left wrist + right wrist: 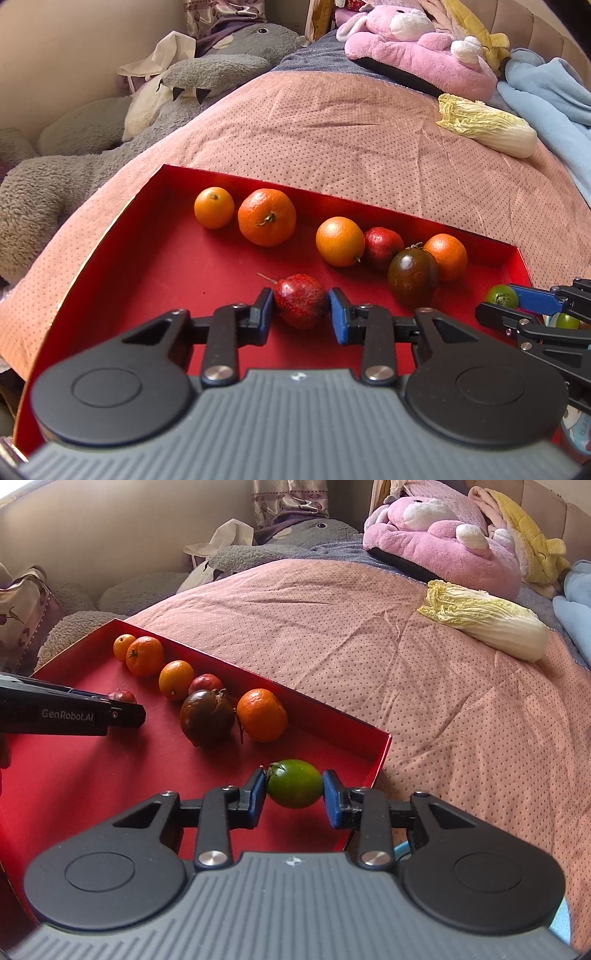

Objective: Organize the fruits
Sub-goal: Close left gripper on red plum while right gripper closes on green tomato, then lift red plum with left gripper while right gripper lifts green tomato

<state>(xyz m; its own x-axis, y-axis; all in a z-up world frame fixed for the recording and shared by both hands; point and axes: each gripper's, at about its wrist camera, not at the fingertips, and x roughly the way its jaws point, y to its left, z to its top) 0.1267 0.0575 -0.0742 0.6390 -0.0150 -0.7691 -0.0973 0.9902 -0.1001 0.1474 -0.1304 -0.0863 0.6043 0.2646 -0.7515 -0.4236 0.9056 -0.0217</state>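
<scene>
A red tray [173,266] lies on the pink bedspread; it also shows in the right wrist view [74,775]. Along its far wall sit several oranges [266,217], a red fruit [382,246] and a dark tomato [412,277]. My left gripper [301,308] is shut on a red strawberry-like fruit [301,304] over the tray floor. My right gripper [294,794] is shut on a green tomato [294,783] near the tray's right corner; it appears in the left wrist view [501,295] at the right edge. A second green fruit [567,321] shows behind it.
A napa cabbage [487,622] lies on the bedspread to the far right. A pink plush [443,531], a grey plush [74,166] and a blue blanket [546,96] ring the bed. Bare bedspread [443,738] lies right of the tray.
</scene>
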